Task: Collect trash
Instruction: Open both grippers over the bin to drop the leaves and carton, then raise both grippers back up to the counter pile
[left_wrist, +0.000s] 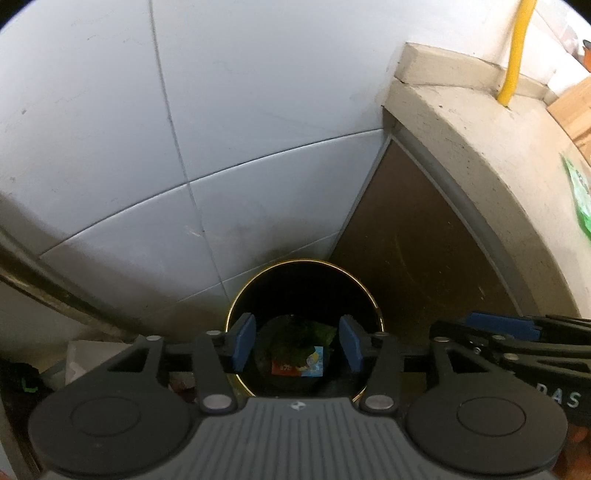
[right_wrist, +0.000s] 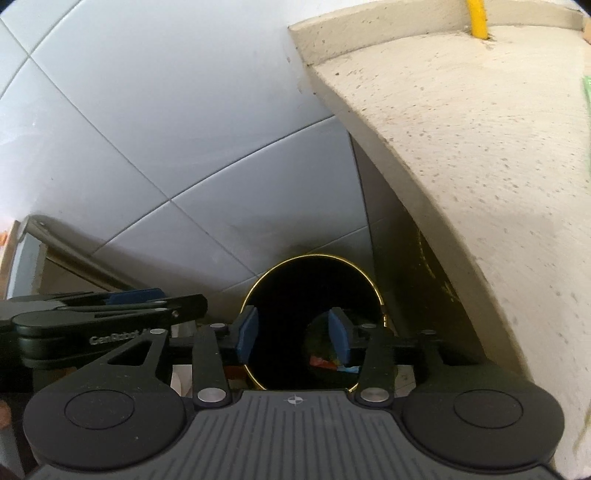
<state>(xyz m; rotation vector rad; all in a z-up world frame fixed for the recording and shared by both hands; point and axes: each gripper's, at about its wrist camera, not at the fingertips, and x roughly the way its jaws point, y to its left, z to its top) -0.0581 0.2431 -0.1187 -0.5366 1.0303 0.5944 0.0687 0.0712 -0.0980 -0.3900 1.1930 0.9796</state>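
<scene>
Down in the corner where the grey tiled wall (left_wrist: 110, 129) meets the side of a speckled stone counter (left_wrist: 480, 155), a black round bin (left_wrist: 306, 288) with a thin gold rim stands on the floor. Both grippers hang above its mouth, side by side.

From the left wrist view, the left gripper (left_wrist: 297, 343) has its blue pads (left_wrist: 243, 341) spread apart with nothing between them, and the gap frames the bin's bottom. Trash lies there: a red and blue wrapper (left_wrist: 299, 363) near the front, with dark green crumpled stuff (left_wrist: 299, 339) behind it, touching it. The right gripper (left_wrist: 517, 347) shows side-on at the right edge of that view; from there I cannot tell how its jaws stand.

Seen through the right wrist camera, the right gripper (right_wrist: 293, 338) also has its blue pads (right_wrist: 247, 338) apart and holds nothing. The bin (right_wrist: 288, 288) sits directly beyond them, and a bit of the red and blue wrapper (right_wrist: 325, 362) peeks out low beside the right-hand pad. The left gripper (right_wrist: 122, 306) lies side-on at the left of this view.

On the counter top, a yellow hose (left_wrist: 515, 51) rises at the far end, and a green packet (left_wrist: 578, 188) lies at the right edge, well apart from the bin. To the left of the bin, some pale clutter (left_wrist: 88, 360) sits on the floor, too blurred to name.
</scene>
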